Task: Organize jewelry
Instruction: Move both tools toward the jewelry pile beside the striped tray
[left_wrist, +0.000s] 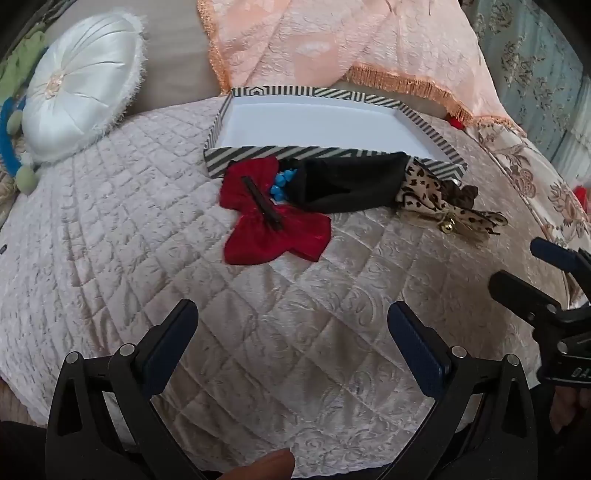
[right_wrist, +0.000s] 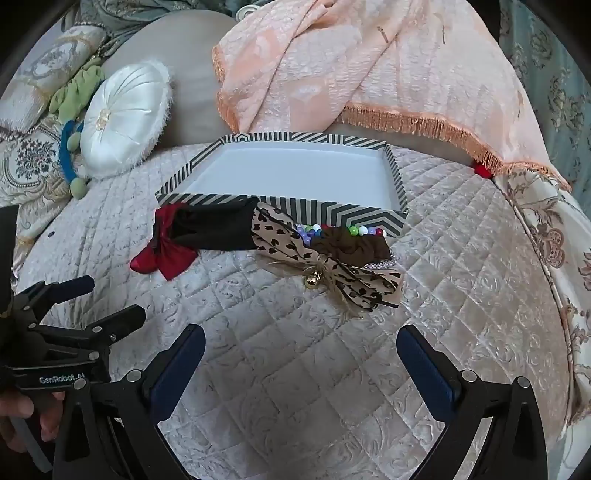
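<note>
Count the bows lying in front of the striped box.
2. The red bow lies at the box's left front corner; the leopard bow lies towards its right front, beside the brown scrunchie. Others may hide under the black cloth.

The right tool (right_wrist: 301, 345) hangs wide open above the quilted bed (right_wrist: 443, 295), nothing between its jaws, near the leopard-print bow (right_wrist: 332, 266) beside the striped box (right_wrist: 332, 214).

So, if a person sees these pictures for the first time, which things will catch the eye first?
Probably the striped box, open and empty, in the middle of the quilted bed cover. Right in front of it lies a row of accessories: a red bow, a black cloth pouch and a leopard-print bow with a small gold bell. Both hand-held grippers, left and right, stand open, empty.
</note>
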